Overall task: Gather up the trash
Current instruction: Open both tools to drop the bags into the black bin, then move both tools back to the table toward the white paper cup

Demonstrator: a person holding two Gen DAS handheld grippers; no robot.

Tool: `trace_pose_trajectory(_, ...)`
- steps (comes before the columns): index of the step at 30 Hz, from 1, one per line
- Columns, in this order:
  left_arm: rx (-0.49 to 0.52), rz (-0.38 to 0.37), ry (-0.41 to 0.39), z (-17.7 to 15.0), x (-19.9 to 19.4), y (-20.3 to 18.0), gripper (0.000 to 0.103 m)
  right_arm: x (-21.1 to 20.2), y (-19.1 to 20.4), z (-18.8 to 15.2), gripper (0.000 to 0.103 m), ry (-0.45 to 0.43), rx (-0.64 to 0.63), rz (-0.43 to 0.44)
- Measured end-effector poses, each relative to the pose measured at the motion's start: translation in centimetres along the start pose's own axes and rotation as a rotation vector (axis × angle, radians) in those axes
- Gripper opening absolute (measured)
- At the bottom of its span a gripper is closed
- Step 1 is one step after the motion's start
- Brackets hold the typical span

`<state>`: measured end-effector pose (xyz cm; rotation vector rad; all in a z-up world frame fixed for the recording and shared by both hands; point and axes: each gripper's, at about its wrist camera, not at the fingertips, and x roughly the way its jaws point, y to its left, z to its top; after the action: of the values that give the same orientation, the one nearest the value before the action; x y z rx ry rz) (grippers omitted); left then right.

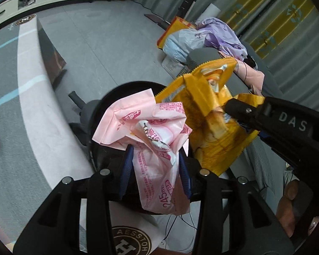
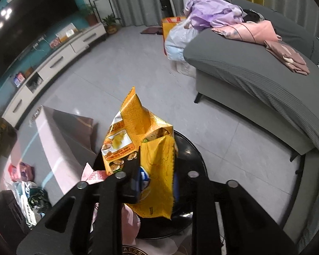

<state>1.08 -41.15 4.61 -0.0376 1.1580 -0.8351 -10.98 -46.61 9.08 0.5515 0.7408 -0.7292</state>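
A round black bin (image 1: 108,97) stands on the grey floor (image 1: 108,42), and both grippers hang over its mouth, each angled steeply down. Little of the inside shows: in the left wrist view the pink wrapper (image 1: 153,148) covers most of the opening, and in the right wrist view the yellow bag (image 2: 146,159) does the same, so what already lies in the bin cannot be told.

The left gripper (image 1: 155,170) has the pink wrapper between its blue pads (image 1: 126,170). The crumpled wrapper fills the gap and touches both pads, bulging out above them and trailing below, over the bin's near rim. The jaws stand partly apart, closed on the wrapper's bulk.

The right gripper (image 2: 155,182) reaches over the bin from the sofa (image 2: 255,74) side (in the left wrist view it comes in from the right edge as a black arm with white letters). The yellow bag stands upright between its fingers, its torn top pointing away from the camera; one black finger (image 2: 134,176) lies against the bag's printed face, and the other is hidden behind the foil. Whether the pads press the bag or have let go cannot be told; the gap between them is narrow.

The two pieces of trash sit side by side over the bin, touching, the yellow bag on the sofa side of the pink wrapper. More wrappers (image 2: 23,182) lie on the low table beside the bin.
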Motion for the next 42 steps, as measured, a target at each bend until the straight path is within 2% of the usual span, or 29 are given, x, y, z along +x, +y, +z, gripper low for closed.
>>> trace_pose_trajectory(1, 0.004, 0.002, 0.004, 0.0, 0.1, -0.2, 0.046, 0.1, 0.0, 0.0, 0.029, 0.005, 0.0, -0.004)
trace_pose_trajectory(4, -0.011, 0.012, -0.004, -0.2, 0.0, -0.3, 0.064, 0.2, -0.3, 0.0, 0.037, 0.009, -0.003, -0.018)
trace_pose_trajectory(6, -0.034, -0.004, -0.024, -0.2, -0.7, 0.1, 0.079, -0.2, -0.4, 0.0, 0.055, -0.004, 0.005, -0.015)
trace_pose_trajectory(9, -0.04, -0.008, -0.052, -0.6, -2.4, 0.8, 0.09, -1.2, -0.5, 0.1, 0.067, -0.039, 0.024, 0.008)
trace_pose_trajectory(15, -0.072, 0.023, -0.148, -1.7, -8.5, 3.7, 0.099, -3.7, 2.2, -0.2, 0.082, -0.103, -0.014, 0.126)
trace_pose_trajectory(21, -0.169, 0.119, -0.293, -4.2, -16.7, 9.3, 0.1, -6.3, 7.4, -1.8, 0.093, -0.166, -0.159, 0.253)
trace_pose_trajectory(26, -0.251, 0.258, -0.357, -7.3, -22.6, 14.8, 0.1, -7.5, 12.1, -3.7, 0.097, -0.159, -0.293, 0.347)
trace_pose_trajectory(32, -0.322, 0.396, -0.413, -11.4, -27.8, 21.1, 0.1, -8.9, 17.0, -7.1, 0.1, -0.193, -0.429, 0.429)
trace_pose_trajectory(37, -0.399, 0.463, -0.474, -13.9, -29.6, 25.6, 0.1, -8.7, 20.7, -9.8, 0.1, -0.179, -0.49, 0.519)
trace_pose_trajectory(42, -0.465, 0.464, -0.438, -15.3, -29.0, 29.4, 0.1, -7.8, 24.2, -13.0, 0.1, -0.147, -0.566, 0.563)
